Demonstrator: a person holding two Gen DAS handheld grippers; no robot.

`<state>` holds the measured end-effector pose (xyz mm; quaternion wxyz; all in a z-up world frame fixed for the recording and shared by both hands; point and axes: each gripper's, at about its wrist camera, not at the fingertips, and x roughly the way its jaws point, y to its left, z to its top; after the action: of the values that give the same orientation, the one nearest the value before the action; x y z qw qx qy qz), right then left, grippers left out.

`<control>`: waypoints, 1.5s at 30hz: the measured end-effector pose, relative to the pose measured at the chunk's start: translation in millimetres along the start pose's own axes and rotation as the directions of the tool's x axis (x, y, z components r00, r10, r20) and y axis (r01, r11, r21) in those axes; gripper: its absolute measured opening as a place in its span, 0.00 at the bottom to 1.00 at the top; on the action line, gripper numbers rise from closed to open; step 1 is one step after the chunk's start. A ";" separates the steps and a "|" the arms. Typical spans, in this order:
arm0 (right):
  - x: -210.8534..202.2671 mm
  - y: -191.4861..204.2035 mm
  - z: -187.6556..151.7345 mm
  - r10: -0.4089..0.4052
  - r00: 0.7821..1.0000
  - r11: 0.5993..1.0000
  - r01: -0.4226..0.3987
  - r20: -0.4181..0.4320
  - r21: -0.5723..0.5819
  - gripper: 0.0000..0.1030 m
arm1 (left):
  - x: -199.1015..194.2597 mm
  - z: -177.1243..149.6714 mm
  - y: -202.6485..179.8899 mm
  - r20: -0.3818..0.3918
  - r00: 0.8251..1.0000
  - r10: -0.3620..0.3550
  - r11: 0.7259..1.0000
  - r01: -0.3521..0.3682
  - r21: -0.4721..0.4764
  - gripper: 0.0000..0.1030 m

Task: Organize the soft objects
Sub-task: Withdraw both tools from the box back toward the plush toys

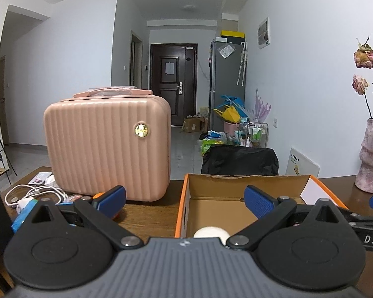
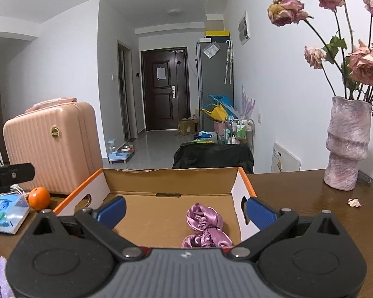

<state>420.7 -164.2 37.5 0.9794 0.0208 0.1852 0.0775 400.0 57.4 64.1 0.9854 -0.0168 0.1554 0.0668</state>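
Observation:
An open cardboard box with orange-and-white sides stands on the brown table; its wall shows in the left wrist view and in the right wrist view. A purple satin scrunchie lies on the box floor, right of centre. A white round soft object lies in the box, mostly hidden behind my left gripper body. My left gripper is open and empty over the box's left wall. My right gripper is open and empty above the box, the scrunchie between its fingers.
A pink ribbed case stands left of the box. An orange, a blue packet and white cables lie at the left. A pink vase with dried roses stands at the right. A petal lies near it.

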 end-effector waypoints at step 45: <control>-120.2 10.1 -49.0 0.054 0.999 0.997 -0.054 -0.001 -0.055 1.00 | -124.1 -56.4 38.0 -0.027 0.999 0.024 1.000 -0.025 -0.013 1.00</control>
<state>290.8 -172.8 35.8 0.9772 -0.0013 0.1822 0.1092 260.7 76.3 48.3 0.9822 -0.0226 0.1685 0.0797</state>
